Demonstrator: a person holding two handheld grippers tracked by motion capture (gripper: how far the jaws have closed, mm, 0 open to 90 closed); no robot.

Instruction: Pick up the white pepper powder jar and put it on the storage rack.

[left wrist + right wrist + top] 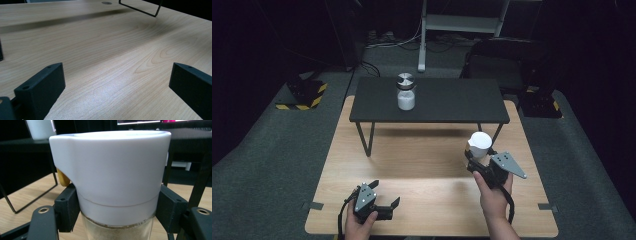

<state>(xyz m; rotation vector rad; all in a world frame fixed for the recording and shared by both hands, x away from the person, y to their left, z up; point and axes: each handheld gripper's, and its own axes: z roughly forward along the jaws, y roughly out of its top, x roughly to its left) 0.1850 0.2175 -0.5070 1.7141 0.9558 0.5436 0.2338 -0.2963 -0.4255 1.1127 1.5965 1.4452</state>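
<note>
A glass container with a tall white spouted cap (pixel 112 170) sits between the jaws of my right gripper (pixel 116 207), which press on both sides of the cap. In the high view this white-capped container (pixel 480 142) is held just above the wooden table (pixel 427 160) at its right side, in front of the black shelf (pixel 452 102). A jar with a metal lid and white contents (pixel 406 92) stands on the shelf. My left gripper (pixel 386 194) is low at the table's front left, open over bare wood, with nothing between its jaws (pixel 117 82).
The black shelf stands on thin wire legs (pixel 140 10) across the back half of the table. On the grey floor are a yellow-and-black striped base (pixel 304 95) at the left and a dark chair (pixel 507 62) behind at the right.
</note>
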